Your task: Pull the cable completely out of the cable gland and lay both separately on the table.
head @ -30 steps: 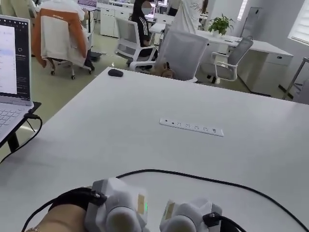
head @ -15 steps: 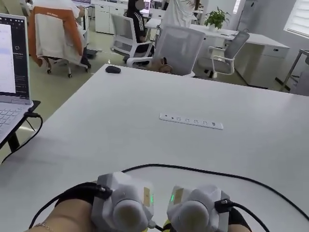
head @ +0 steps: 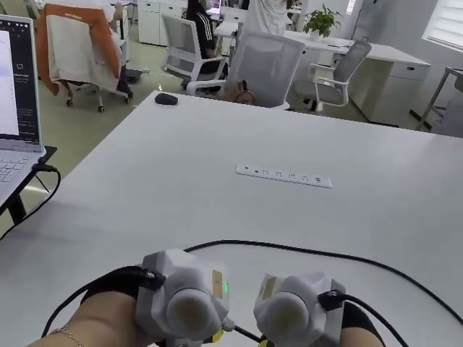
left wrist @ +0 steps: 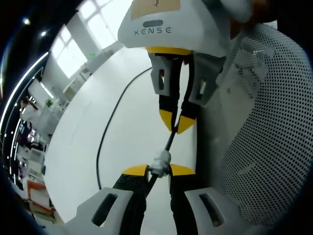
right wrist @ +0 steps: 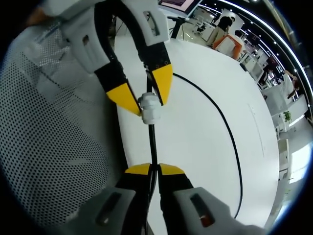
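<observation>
A white cable gland sits on a black cable, and my left gripper is shut on it. My right gripper is shut on the black cable a short way from the gland. The two grippers face each other, tips close, with a short straight stretch of cable between them. In the head view both are low in front of me over the white table, and the rest of the cable loops off to the right.
A white power strip lies mid-table. A laptop stands off the left edge, and a black mouse sits at the far corner. Office chairs and people are beyond the table. White mesh is close beside the grippers.
The head camera has tilted down a little, so more of both grippers shows. They stay close together with the cable loop lying much as before.
</observation>
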### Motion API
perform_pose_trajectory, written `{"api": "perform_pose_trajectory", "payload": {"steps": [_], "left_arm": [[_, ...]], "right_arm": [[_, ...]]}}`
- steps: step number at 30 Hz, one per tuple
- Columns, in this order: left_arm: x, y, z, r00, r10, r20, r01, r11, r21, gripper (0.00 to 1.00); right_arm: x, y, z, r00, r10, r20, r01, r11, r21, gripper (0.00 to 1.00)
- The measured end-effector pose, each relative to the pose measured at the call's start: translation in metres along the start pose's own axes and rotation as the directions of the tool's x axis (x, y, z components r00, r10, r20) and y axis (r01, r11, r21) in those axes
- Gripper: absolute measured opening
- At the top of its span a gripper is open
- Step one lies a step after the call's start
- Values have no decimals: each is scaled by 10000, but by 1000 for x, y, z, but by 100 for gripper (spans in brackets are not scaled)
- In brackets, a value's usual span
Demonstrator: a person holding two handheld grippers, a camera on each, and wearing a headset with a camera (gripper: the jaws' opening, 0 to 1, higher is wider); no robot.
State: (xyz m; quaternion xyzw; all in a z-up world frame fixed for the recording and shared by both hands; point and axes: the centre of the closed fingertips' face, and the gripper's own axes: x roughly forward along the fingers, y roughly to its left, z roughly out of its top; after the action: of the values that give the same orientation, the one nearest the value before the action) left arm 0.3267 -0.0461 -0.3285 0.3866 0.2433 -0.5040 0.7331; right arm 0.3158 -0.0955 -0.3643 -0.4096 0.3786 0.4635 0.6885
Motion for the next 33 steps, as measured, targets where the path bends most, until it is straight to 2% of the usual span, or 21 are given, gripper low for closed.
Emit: {"api": "perform_pose_trajectory", "payload": {"steps": [2,4,5,6,8,11,14,18,24,28,31,33], "left_arm": [[0,0,0,10000,4,-20,-4,10000,33,17],[0,0,-1,10000,4,-44,-4,10000,37,17],[0,0,-2,10000,-7,-87,8,10000,56,17],[1,-1,-3,9999,-34,-133,35,10000,76,17],[1,-1,-3,9999,-45,-155,46,9999,121,17],[0,-1,-3,9999,-44,-144,46,9999,94,18],[0,-1,-2,9999,-30,-143,32,9999,128,18],[0,-2,-3,9998,-52,-168,55,9999,136,18],[2,-4,-3,9997,-173,-162,175,9998,109,17],[3,-5,-1,9996,-213,-162,217,9996,197,18],[2,-5,0,9998,-188,-76,189,9997,135,18],[1,-3,1,9999,-157,11,157,9999,40,18]], "right_arm": [[1,1,-3,9998,24,-173,-26,10000,-64,4],[1,1,-10,9983,-4,-579,-21,9990,-442,6],[1,2,-9,9985,-30,-551,0,9985,-539,9],[1,3,-7,9990,-3,-447,-19,9988,-491,11],[0,7,4,9997,242,78,-240,9994,-256,14],[-2,9,16,9973,375,625,-353,9987,-368,16],[-6,10,30,9900,466,1329,-436,9987,-259,17],[-10,8,38,9830,440,1782,-431,9990,-89,15],[-9,6,35,9857,350,1650,-328,9993,-158,4],[-7,7,32,9867,415,1572,-410,9991,-66,4],[-5,1,22,9946,102,1033,-98,9999,-45,4],[-4,0,17,9962,50,865,-56,10000,68,4]]}}
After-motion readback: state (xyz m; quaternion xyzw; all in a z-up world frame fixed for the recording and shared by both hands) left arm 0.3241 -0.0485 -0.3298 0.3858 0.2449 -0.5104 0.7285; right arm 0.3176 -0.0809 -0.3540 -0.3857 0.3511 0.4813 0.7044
